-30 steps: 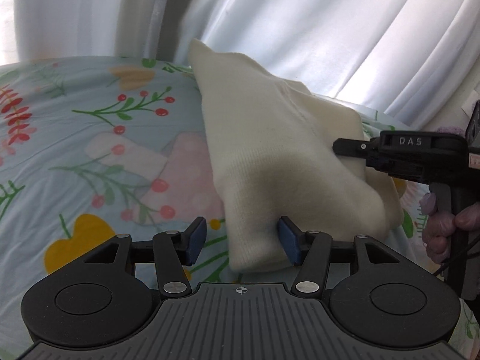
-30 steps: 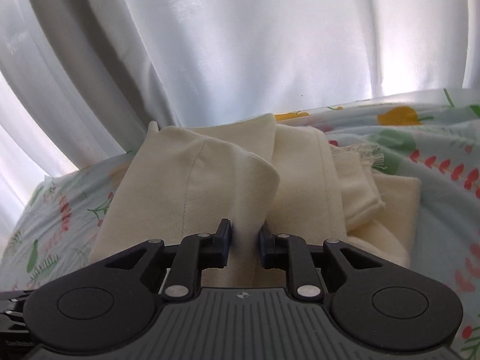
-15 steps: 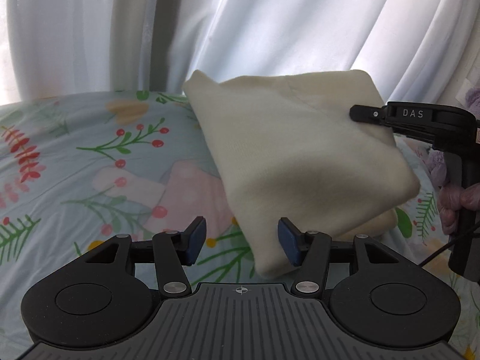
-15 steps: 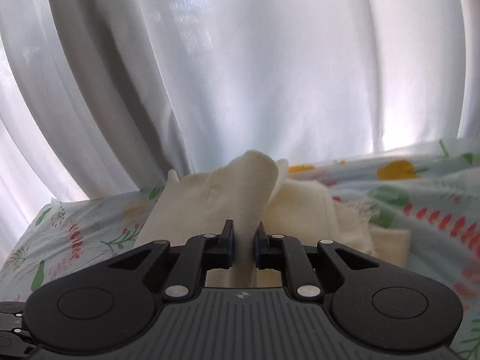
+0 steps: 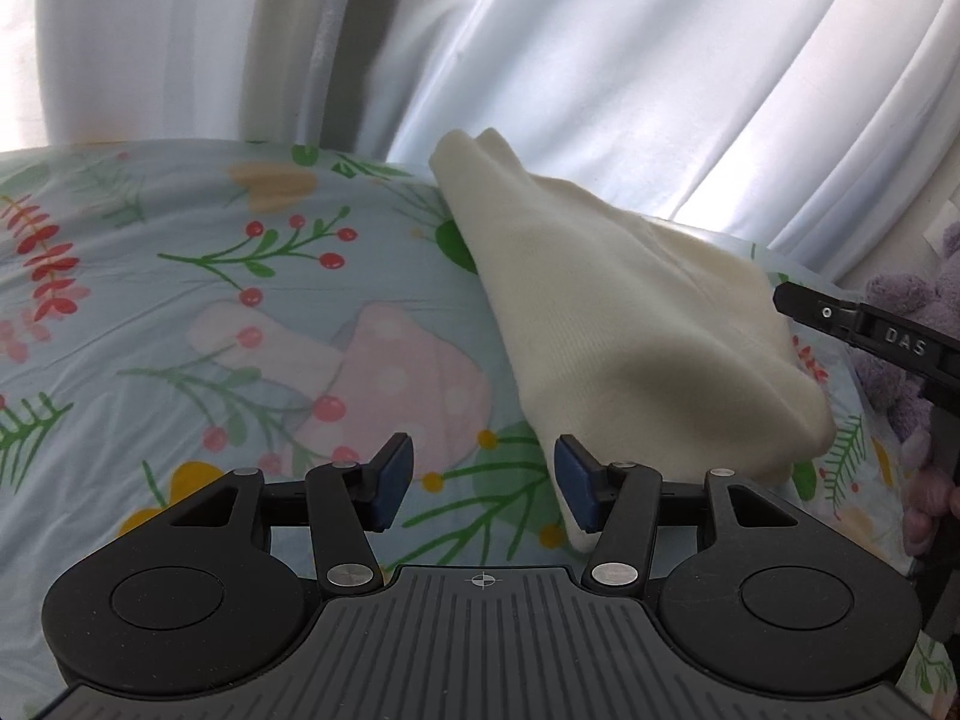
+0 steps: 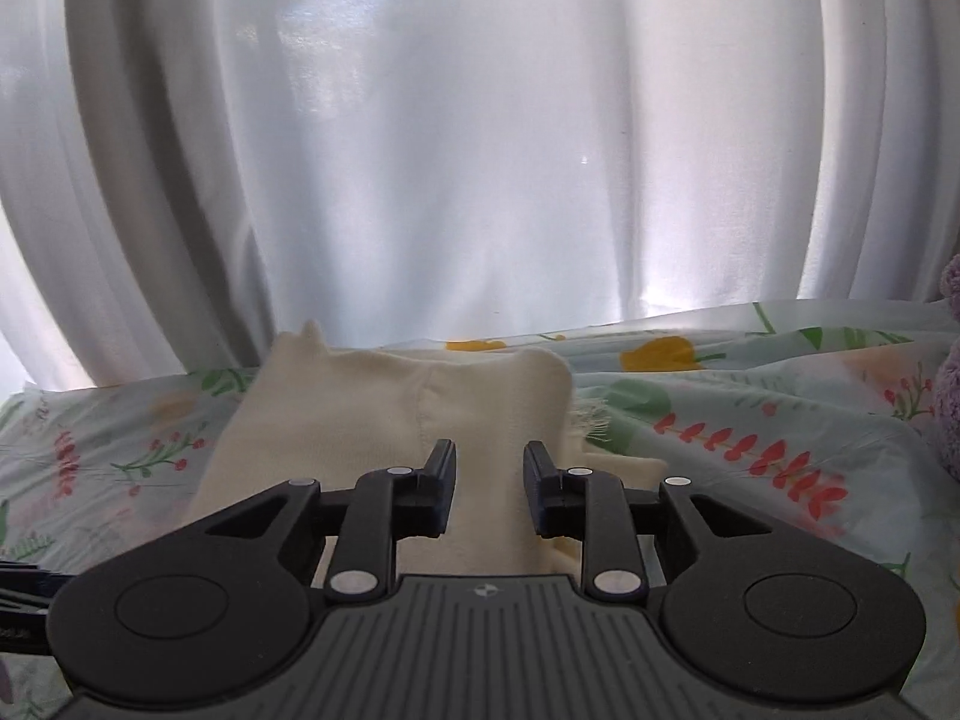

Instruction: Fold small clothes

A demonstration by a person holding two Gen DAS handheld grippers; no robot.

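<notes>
A cream knitted garment (image 5: pixel 630 324) lies folded over itself on the flower-print bedsheet (image 5: pixel 180 312). My left gripper (image 5: pixel 483 489) hovers open above the sheet; its right pad sits just beside the garment's near corner, with nothing between the pads. In the right wrist view the same cream garment (image 6: pixel 384 414) lies flat ahead and below my right gripper (image 6: pixel 489 495), whose jaws are opening with a clear gap and no cloth pinched in them. The right gripper's black arm (image 5: pixel 864 330) shows at the right edge of the left wrist view, just past the garment.
White curtains (image 6: pixel 480 150) hang close behind the bed. A purple plush toy (image 5: pixel 918 324) sits at the bed's right side, also visible as a plush toy (image 6: pixel 951 372) at the edge. A gloved hand (image 5: pixel 924 516) grips the right tool's handle.
The right gripper had a raised fold of the garment pinched half a second ago; its jaws have now parted and the fold has dropped flat over the garment. The left gripper barely moved.
</notes>
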